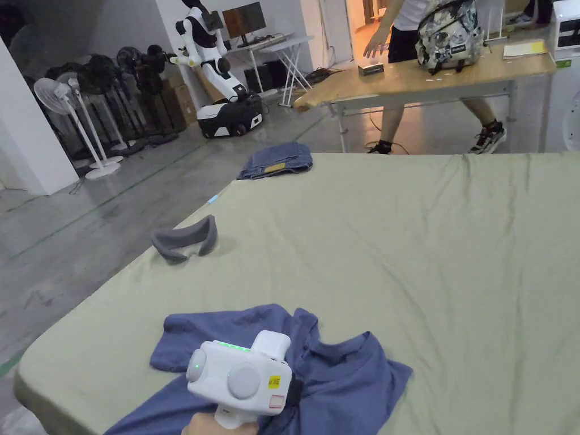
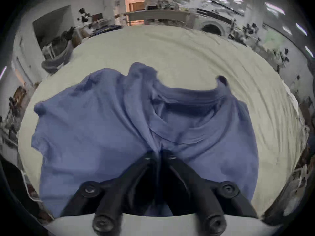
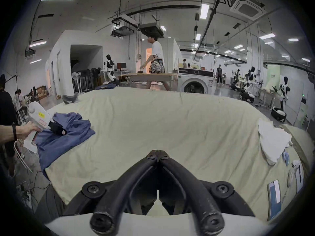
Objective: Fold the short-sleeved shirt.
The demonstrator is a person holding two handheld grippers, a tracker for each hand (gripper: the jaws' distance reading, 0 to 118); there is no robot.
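Pinching a single ridge of the blue short-sleeved shirt, we risk dragging the whole garment into a tighter bunch instead of spreading it, because the fabric gathers toward the jaws and nothing holds the far side. We also judge that the hem could slide off the near left corner of the tabletop, where part of the cloth already hangs over the edge in the right gripper view.

The shirt lies crumpled at that near left corner, collar turned away from us, one sleeve spread to the left. The grey curved pad and the folded jeans sit well apart from it, farther along the left edge.

The left tool has its jaws drawn together on a fold near the middle of the shirt. The left hand grips the handle from below, with the tool body tilted down and forward over the cloth.

The right tool hangs above bare tabletop, well to the right of the shirt, its jaws closed on nothing and pointing across the surface.
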